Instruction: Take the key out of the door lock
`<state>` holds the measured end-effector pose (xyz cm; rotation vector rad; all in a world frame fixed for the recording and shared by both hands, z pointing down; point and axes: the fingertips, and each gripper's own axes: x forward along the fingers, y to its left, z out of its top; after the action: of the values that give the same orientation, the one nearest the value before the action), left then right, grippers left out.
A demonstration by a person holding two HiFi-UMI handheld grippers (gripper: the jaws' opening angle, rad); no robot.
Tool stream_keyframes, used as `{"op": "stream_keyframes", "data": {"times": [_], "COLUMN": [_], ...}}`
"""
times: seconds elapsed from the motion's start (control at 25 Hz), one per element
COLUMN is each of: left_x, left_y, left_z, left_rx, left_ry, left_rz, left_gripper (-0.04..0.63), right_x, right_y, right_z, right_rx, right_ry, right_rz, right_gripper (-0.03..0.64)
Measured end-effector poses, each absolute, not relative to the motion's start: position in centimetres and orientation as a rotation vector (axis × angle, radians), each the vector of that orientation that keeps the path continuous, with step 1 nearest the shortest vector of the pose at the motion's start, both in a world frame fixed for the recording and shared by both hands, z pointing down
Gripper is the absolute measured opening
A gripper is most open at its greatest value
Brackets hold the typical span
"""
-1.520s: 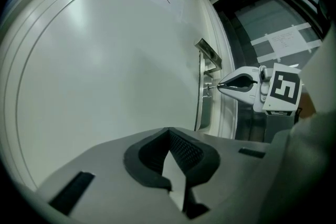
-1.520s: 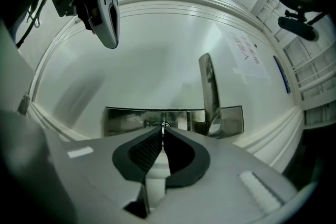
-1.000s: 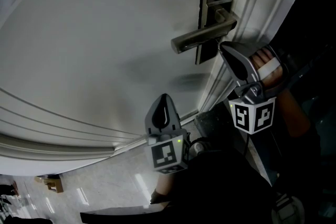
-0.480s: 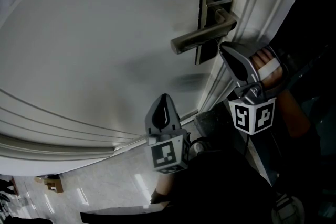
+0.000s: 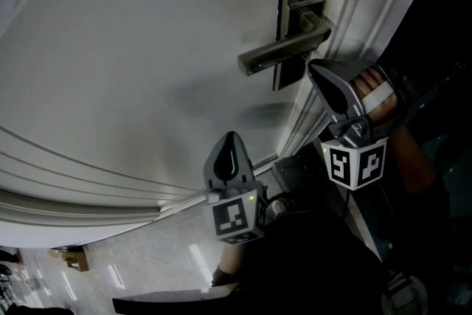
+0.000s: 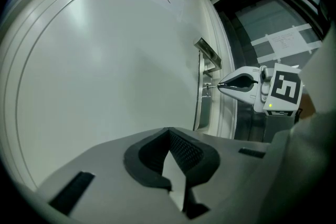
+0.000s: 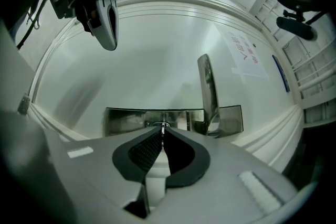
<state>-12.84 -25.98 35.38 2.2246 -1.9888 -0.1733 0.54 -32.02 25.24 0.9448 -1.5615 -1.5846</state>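
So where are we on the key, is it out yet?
Not yet. Done: the right hand-held gripper is at the lock plate, shut on the key. In hand: that grip, and the key looks seated in the lock. Left to do: pull it out. The left hand-held gripper hangs shut and empty, off the door.

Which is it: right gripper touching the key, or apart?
Touching. In the right gripper view, the right gripper has its jaws shut on the thin key at the lock plate.
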Motion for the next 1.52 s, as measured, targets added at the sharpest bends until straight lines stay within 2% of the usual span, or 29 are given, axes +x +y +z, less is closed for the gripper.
{"op": "stream_keyframes", "data": {"times": [1.52], "left_x": [-12.6], "left_y": [-25.9], "left_z": [34.2], "left_rx": [2.253], "left_ry": [-2.021], "left_rz": [-0.174], "left_gripper": [0.000], "right_x": [0.8], "right_y": [-31.9], "right_z": [25.4], "right_rx": [0.945], "right_ry": [-1.567], "right_rz": [-1.580], "right_gripper": [0.014]}}
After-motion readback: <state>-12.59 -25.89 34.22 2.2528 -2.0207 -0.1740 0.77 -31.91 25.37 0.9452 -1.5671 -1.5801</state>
